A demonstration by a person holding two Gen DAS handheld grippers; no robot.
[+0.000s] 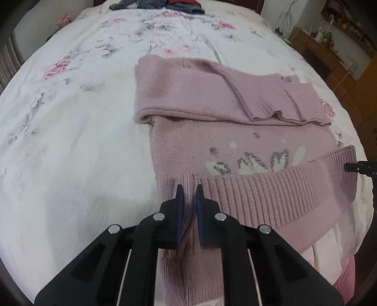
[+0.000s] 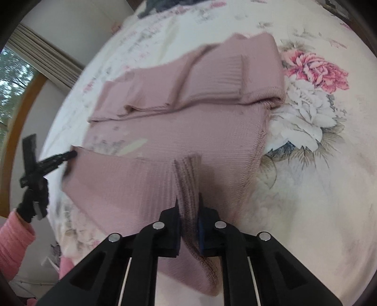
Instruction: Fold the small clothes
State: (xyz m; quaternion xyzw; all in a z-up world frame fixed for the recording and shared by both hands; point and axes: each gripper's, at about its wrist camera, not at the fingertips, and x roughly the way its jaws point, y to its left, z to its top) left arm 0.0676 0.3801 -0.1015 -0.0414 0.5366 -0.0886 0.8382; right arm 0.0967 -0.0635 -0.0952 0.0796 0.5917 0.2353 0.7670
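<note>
Sweater: a pink knitted sweater (image 1: pixel 212 131) lies on the bed (image 1: pixel 70 141), with both sleeves folded across the upper body.
Hem: the ribbed hem (image 1: pixel 271 188) is lifted off the bed at both near corners and turned toward the body.
Pattern: a white and grey knitted motif (image 1: pixel 254 162) shows just above the hem.
Left claw (image 1: pixel 187 195): closed tight on a pinch of the ribbed hem at the sweater's left corner.
Right claw (image 2: pixel 188 204): closed on a bunched fold of the hem at the right corner.
Other claw seen: the left claw's black tip (image 2: pixel 63 156) touches the hem's far corner in the right wrist view; a pink sleeve (image 2: pixel 11 237) sits behind it.
Bed cover: white with pink flowers (image 2: pixel 318 70).
Far end: dark clothes (image 1: pixel 155 4) piled at the far edge of the bed.
</note>
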